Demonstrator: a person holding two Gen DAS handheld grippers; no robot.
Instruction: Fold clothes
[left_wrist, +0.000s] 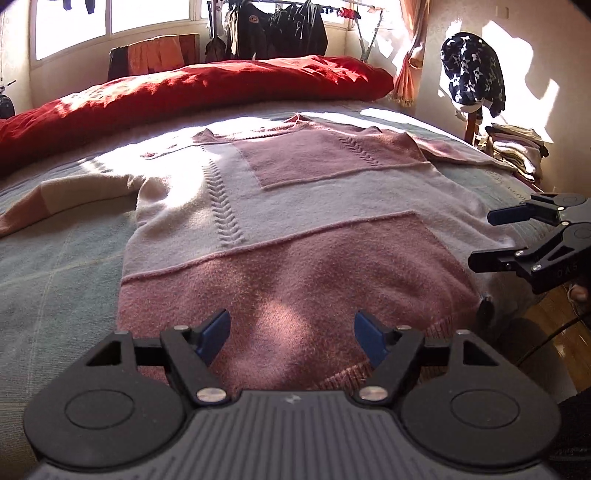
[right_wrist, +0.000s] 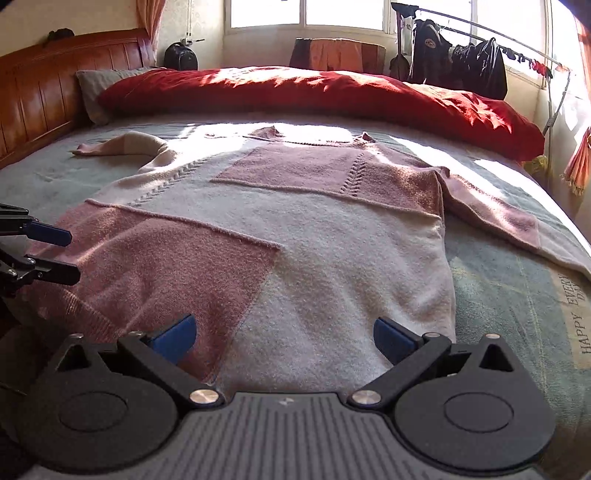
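Left wrist view: left hand-held gripper (left_wrist: 291, 332) wide, empty, above pink-and-cream patchwork knit sweater (left_wrist: 295, 206) hem; right hand-held gripper (right_wrist: 284, 336) likewise wide.

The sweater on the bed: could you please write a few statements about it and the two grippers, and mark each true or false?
1. The sweater lies spread flat on the bed. True.
2. The left gripper is shut on the hem. False: its jaws stand wide apart over the pink hem area and hold nothing.
3. The right gripper is open. True.
4. A red quilt lies beyond the sweater, towards the window. True.
5. Both sleeves are folded across the chest. False: each sleeve lies out to its own side.
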